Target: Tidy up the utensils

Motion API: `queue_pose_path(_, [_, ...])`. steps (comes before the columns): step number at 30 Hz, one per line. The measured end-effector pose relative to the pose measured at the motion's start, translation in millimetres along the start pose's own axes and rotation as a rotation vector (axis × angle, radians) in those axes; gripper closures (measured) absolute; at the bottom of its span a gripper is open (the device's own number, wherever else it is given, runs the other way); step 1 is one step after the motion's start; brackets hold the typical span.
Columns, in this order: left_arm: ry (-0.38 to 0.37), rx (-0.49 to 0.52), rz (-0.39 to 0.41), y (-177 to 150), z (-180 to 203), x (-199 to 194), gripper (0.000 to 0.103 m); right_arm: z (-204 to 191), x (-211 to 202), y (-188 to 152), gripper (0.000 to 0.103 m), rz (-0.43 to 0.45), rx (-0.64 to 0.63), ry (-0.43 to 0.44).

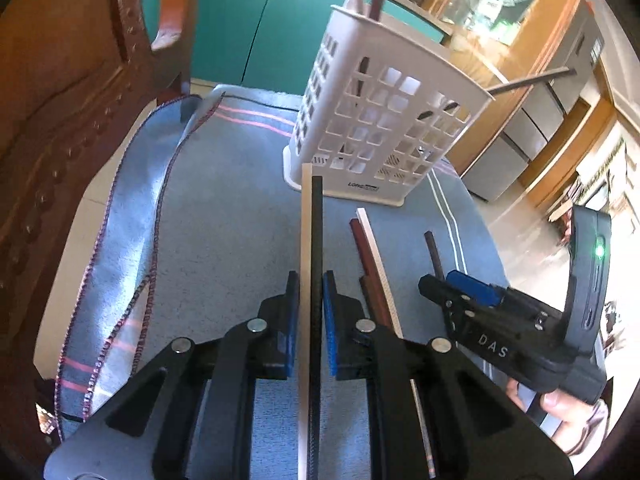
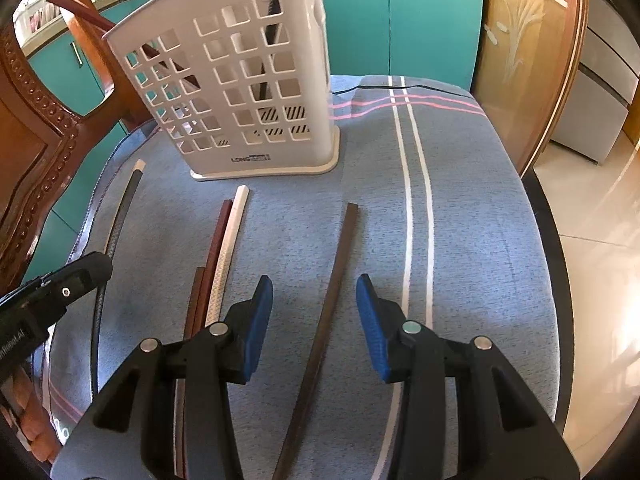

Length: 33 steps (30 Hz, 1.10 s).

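Blue rubber pads of the left gripper (image 1: pixel 311 280) are closed on two chopsticks at once, a cream-white plastic chopstick (image 1: pixel 305 208) and a black textured chopstick (image 1: pixel 316 216), pressed side by side. Their long axis runs straight forward along the fingers, the far ends pointing at the base of the white slotted plastic utensil holder (image 1: pixel 376 120), which stands upright on the cloth with several sticks already leaning inside it. In the right wrist view this pair (image 2: pixel 120 216) shows at the far left, running from the left gripper toward the holder (image 2: pixel 240 92).

A blue-grey woven cloth (image 2: pixel 460 240) with white and pink stripes covers the table; a carved wooden chair back (image 1: pixel 60 120) stands at the left, teal cabinet doors (image 2: pixel 420 12) lie behind, and pale floor tiles show at the right.

The right gripper (image 2: pixel 314 312) has its fingers spread wide and grips nothing. A dark brown chopstick (image 2: pixel 332 288) lies flat on the cloth between its two pads, touching neither, its long axis running away toward the holder. Just to the left of that gripper lie a reddish-brown chopstick (image 2: pixel 216 248) and a white chopstick (image 2: pixel 232 236), touching along their length and pointing the same way
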State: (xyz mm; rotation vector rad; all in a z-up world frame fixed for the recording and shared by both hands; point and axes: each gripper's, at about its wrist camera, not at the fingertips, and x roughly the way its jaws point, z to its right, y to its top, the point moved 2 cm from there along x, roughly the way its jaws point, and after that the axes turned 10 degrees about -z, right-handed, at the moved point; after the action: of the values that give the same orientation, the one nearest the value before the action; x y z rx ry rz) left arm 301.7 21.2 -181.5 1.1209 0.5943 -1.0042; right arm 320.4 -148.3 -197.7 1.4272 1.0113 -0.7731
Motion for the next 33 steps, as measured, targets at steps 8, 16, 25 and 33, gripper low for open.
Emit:
queue_pose_path(8, [0.030,-0.014,-0.015,1,-3,9,0.090,3,-3,1,0.058,0.004,0.001,0.006])
queue_pose_path(16, [0.141,-0.021,-0.073,-1,-11,29,0.089,2,-5,1,0.056,0.001,-0.004,0.007])
queue_pose_path(25, [0.221,0.061,-0.076,-5,4,31,0.089,-5,1,-3,0.057,-0.012,-0.031,-0.031])
queue_pose_path(33, [0.163,0.069,-0.113,-11,10,29,0.089,-15,3,-4,0.093,0.005,-0.074,-0.037])
